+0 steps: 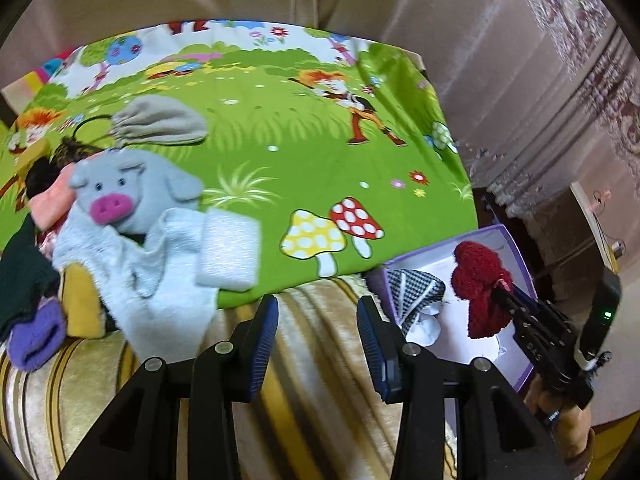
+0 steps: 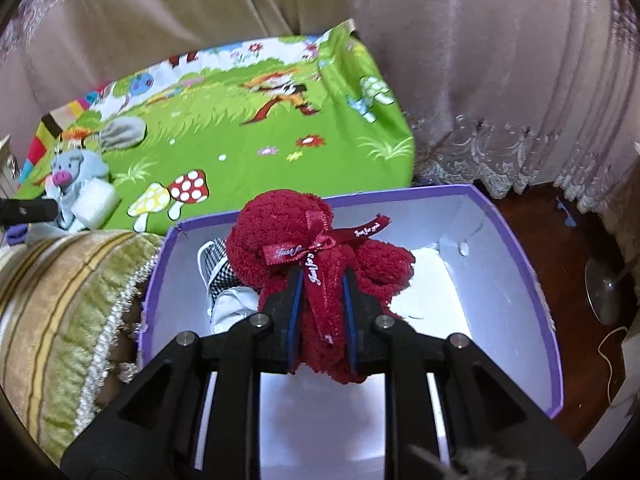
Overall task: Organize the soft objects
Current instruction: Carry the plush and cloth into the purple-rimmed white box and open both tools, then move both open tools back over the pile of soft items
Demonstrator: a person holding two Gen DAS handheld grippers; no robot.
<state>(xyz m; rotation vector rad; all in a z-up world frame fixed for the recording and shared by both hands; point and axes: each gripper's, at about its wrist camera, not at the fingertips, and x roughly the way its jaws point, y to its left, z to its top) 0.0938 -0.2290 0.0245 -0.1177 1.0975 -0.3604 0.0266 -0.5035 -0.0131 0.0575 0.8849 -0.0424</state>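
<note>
While my right fingers (image 2: 322, 312) clamp the red towel toy (image 2: 320, 264) over the purple box (image 2: 516, 236), toy hanging lengthwise between them, drop is straight down. Checkered cloth (image 2: 218, 276) sits at 9 o'clock inside. Left fingers (image 1: 318, 344) empty, apart; pig plush (image 1: 128, 196) at 10 o'clock, nearer them.

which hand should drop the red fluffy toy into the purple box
Right. The right gripper already clamps the red plush toy directly over the purple box. The left gripper is open and empty, over the striped cushion near the sock pile.
</note>
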